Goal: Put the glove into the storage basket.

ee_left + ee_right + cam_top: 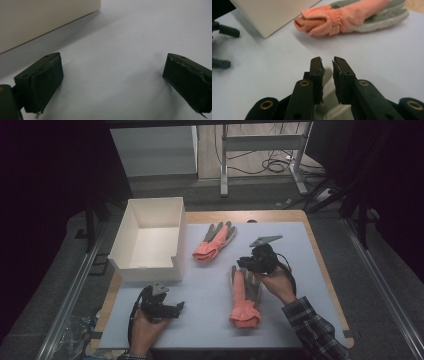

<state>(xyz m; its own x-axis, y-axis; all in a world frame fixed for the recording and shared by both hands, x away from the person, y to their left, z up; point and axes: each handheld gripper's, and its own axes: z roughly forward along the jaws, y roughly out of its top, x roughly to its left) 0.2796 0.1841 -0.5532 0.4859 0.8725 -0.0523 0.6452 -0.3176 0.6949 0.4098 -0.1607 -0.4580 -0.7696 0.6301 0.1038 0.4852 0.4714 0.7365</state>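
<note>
Both gloves are salmon-orange with grey palms and fingers: the far glove (214, 241) beside the box and the near glove (244, 296) toward the table's front. The box (150, 237) is plain off-white inside and out. The mat (300, 270) covering the table is pale bluish-white, unpatterned; the table edge (320, 255) shows light wood. Both grippers, left (176, 309) and right (243, 263), are black, each topped by a grey plate. The sleeve (315, 327) at right is dark plaid with pale lines.

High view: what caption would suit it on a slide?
Two handheld grippers over a table with two orange-grey gloves and a white box.
</note>
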